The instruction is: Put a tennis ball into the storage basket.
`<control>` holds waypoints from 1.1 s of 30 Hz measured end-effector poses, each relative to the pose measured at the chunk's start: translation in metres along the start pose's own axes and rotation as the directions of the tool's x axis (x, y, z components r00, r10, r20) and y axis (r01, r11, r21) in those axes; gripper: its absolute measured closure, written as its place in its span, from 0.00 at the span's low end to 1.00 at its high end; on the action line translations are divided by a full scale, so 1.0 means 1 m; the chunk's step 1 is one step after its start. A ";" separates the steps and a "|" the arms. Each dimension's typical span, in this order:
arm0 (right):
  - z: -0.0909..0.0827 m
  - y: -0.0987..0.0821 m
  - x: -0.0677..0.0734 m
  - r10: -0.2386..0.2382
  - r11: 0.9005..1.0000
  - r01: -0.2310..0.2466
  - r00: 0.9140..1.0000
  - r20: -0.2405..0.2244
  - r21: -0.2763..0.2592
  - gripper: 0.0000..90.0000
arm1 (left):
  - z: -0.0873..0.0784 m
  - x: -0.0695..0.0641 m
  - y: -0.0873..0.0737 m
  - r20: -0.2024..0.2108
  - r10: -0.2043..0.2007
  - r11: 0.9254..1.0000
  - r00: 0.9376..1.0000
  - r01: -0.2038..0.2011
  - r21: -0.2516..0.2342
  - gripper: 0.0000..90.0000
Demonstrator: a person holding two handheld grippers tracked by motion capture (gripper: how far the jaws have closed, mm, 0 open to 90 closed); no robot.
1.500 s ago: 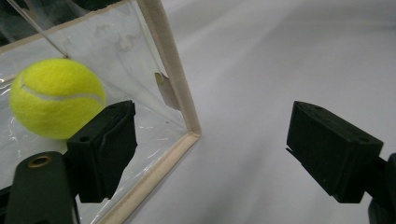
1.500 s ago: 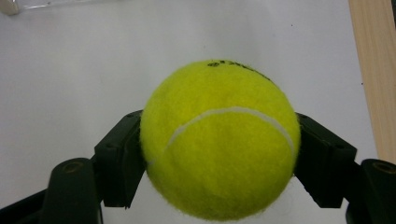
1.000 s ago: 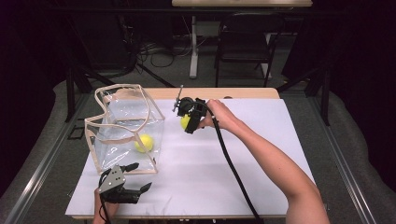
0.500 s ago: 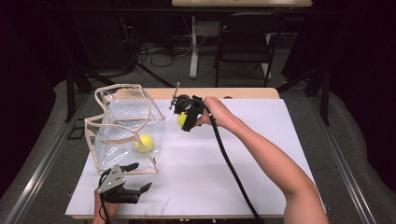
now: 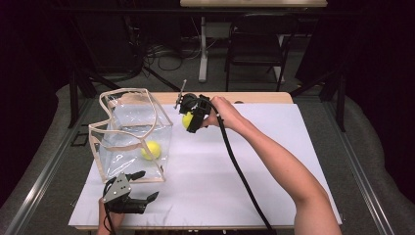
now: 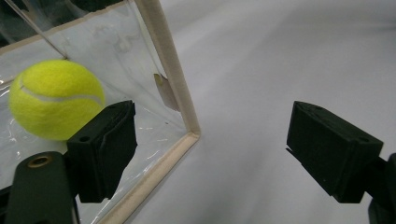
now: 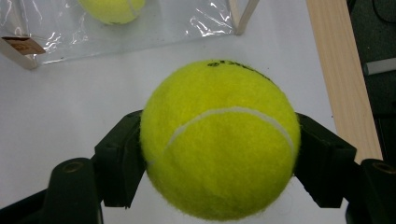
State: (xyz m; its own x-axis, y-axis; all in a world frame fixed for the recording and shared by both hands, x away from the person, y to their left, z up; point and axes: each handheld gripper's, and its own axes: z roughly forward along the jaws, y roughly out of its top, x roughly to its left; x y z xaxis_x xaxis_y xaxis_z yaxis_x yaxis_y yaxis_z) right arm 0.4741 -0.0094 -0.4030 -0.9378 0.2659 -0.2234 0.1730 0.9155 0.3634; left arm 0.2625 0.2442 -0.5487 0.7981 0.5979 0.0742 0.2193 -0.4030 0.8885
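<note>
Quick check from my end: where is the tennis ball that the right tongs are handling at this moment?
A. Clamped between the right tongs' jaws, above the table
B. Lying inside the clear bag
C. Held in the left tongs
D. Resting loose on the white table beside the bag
A. The right tongs have both black jaws pressed on the tennis ball, lifted beside the clear bag; the second ball lies inside that bag.

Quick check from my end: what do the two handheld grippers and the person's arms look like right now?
Both grippers are black, each with two blocky black jaws. The left gripper carries a grey three-cornered plate on top. The right gripper has a thin metal rod standing up from it and trails a thick black cable along the forearm. The forearms are bare, with no sleeves in view.
</note>
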 end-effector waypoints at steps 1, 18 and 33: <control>-0.001 0.001 0.000 -0.001 1.000 0.001 1.000 0.000 -0.003 0.29 | 0.000 0.000 0.000 0.000 0.000 1.000 1.000 0.000 -0.001 0.18; -0.011 0.011 -0.003 -0.006 1.000 0.007 1.000 0.010 -0.024 0.29 | 0.000 0.000 0.000 -0.002 0.001 1.000 1.000 -0.001 -0.002 0.18; -0.021 0.023 -0.008 -0.010 0.999 0.011 1.000 0.022 -0.044 0.29 | -0.001 0.000 0.000 -0.004 0.001 1.000 1.000 -0.001 -0.004 0.18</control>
State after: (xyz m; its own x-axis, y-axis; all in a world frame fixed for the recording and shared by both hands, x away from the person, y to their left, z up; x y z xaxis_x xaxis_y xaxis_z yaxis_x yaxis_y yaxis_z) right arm 0.4792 0.0030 -0.3736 -0.9326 0.2632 -0.2469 0.1491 0.9040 0.4007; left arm 0.2624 0.2449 -0.5485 0.7962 0.6001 0.0772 0.2162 -0.4013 0.8901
